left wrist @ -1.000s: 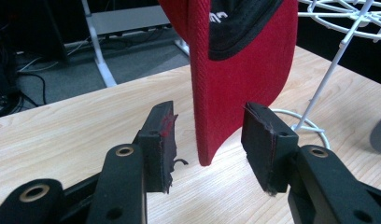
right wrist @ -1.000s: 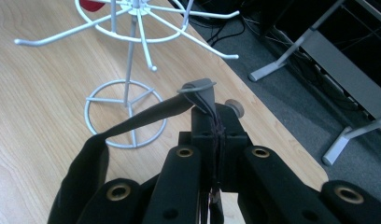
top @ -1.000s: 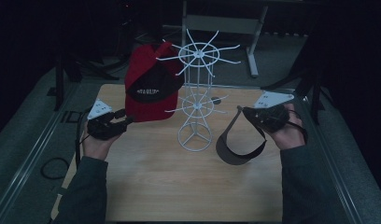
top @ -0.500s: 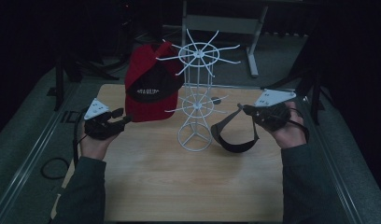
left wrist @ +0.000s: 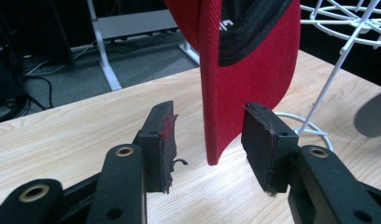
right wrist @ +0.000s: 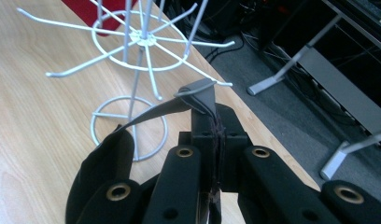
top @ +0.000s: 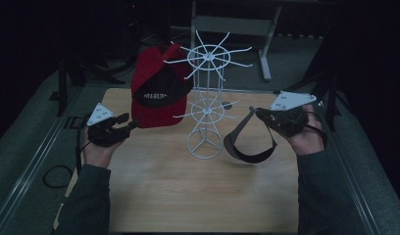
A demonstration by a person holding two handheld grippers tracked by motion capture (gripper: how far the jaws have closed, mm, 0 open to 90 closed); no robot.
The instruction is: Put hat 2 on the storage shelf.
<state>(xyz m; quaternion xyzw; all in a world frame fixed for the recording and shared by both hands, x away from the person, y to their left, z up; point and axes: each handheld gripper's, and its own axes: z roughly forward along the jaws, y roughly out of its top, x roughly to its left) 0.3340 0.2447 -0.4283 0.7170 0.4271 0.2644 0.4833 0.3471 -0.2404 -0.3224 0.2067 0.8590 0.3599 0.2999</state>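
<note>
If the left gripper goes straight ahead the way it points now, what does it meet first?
Probably the brim of the red cap. It hangs from the white wire rack, its lower edge between the open jaws of the left gripper, untouched by either pad.

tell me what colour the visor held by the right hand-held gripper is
Black visor, seen best in the high view.

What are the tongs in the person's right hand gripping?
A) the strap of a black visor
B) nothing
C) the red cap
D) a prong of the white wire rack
A: the right tongs are pinched shut on the grey strap of the black visor, which hangs beside the white wire rack.
</note>
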